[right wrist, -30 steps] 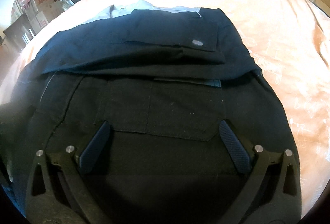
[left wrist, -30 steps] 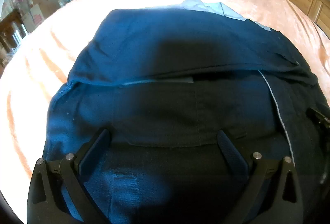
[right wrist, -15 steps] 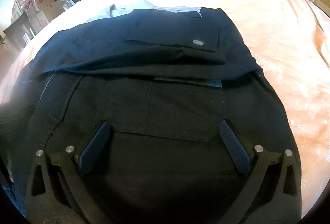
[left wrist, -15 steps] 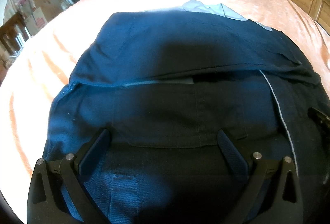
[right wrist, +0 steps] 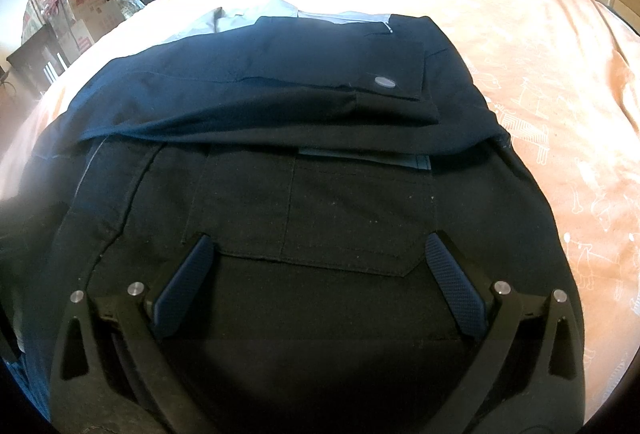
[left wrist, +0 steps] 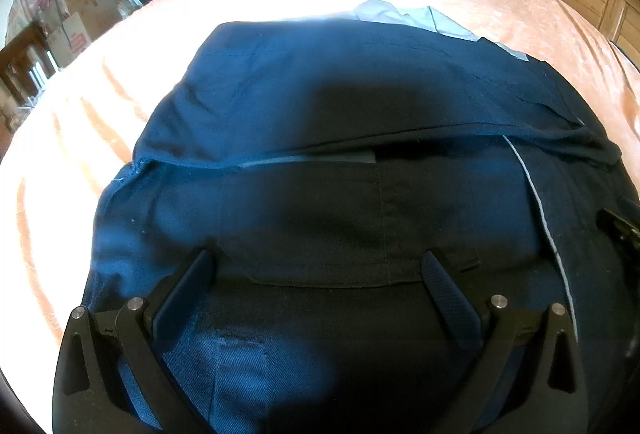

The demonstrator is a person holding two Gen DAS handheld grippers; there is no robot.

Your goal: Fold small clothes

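We see the navy garment (left wrist: pixel 340 106) lying partly folded on the orange bed (left wrist: pixel 100 106). Our left gripper (left wrist: pixel 318 268) and right gripper (right wrist: pixel 320 254) hover over it, jaws spread, grasping nothing.

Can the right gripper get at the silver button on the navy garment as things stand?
Probably yes: the right gripper is open above the garment, and the button lies exposed ahead on the folded-over layer, with nothing covering it.
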